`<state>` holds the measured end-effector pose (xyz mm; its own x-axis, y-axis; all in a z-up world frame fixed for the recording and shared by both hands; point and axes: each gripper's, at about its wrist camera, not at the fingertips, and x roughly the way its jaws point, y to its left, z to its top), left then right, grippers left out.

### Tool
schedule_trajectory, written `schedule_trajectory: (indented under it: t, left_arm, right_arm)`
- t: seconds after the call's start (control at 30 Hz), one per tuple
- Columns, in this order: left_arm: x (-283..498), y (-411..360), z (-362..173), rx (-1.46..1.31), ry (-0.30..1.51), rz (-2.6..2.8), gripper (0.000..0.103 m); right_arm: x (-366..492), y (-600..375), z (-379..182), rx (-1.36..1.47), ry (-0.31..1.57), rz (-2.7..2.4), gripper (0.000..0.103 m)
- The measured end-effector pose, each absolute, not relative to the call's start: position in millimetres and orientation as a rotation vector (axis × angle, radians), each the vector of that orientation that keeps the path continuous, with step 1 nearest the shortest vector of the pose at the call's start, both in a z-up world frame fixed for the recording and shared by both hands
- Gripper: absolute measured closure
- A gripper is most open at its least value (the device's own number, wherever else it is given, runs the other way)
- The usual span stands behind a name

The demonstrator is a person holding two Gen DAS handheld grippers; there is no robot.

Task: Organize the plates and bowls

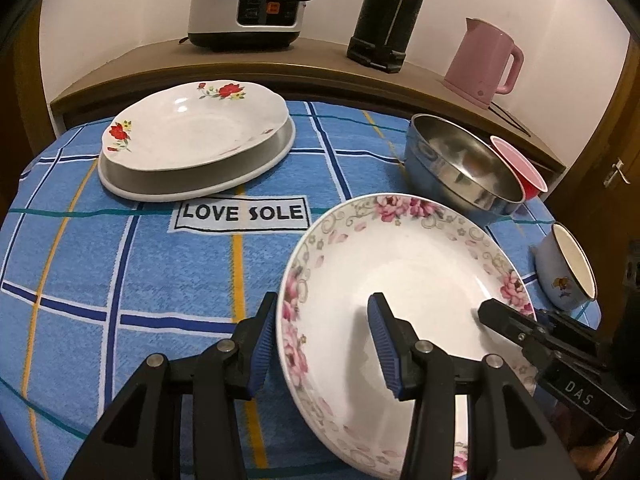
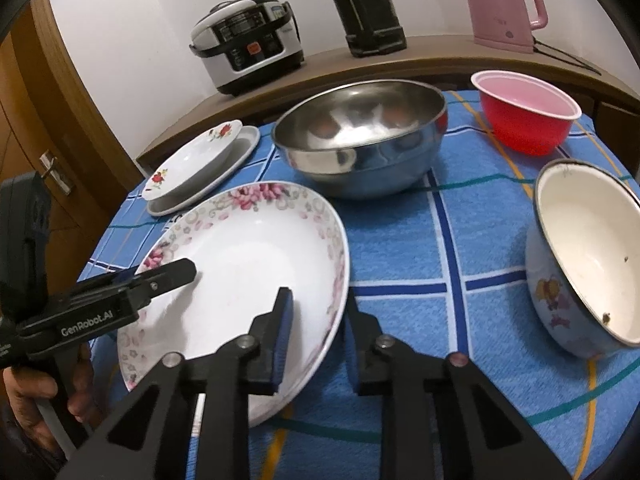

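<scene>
1. A round white ceramic plate with pink flowers round its rim fills the lower middle of the left wrist view and the lower left of the right wrist view, on a blue checked tablecloth printed "LOVE SOLE".
2. The left gripper straddles the plate's left rim. One blue-padded finger is outside against the edge and the other is well inside over the white centre, so the fingers stand apart and are not clamped.
3. The right gripper straddles the opposite rim, one finger inside the plate and one outside below the edge. The gap is narrow, but I cannot tell whether the pads press on the rim.
4. At the lower left of the right wrist view, a person's hand grips the handle of the left gripper.
5. Upper left of the left wrist view: a white plate with red flowers sits in a grey oval metal tray.
6. Right of centre is a stainless steel bowl, with a red plastic bowl with a pink inside just beside it.
7. At the right edge is a white enamel bowl with a cartoon figure.
8. On the wooden shelf behind are a silver and black rice cooker, a black flask and a pink kettle.
</scene>
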<state>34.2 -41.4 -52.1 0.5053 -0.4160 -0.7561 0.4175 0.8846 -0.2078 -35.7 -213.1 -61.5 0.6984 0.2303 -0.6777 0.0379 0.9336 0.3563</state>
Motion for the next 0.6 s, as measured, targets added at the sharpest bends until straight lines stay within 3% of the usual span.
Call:
schedule_trajectory:
  t: [0.23, 0.4, 0.6]
  left_arm:
    - [32.6, -36.4, -52.1, -0.044, 0.913, -0.521, 0.061]
    - [32.9, -28.8, -52.3, -0.067, 0.917, -0.507, 0.077]
    - [30.1, -29.1, -50.0, -0.063, 0.914, -0.517, 0.077]
  right_arm:
    - [-36.4, -210.1, -61.4, 0.344, 0.787, 0.094, 0.082]
    - [-37.2, -210.1, -61.1, 0.331, 0.783, 0.085, 0.082]
    - [-36.6, -213.0, -62.2, 0.363, 0.79, 0.085, 0.084]
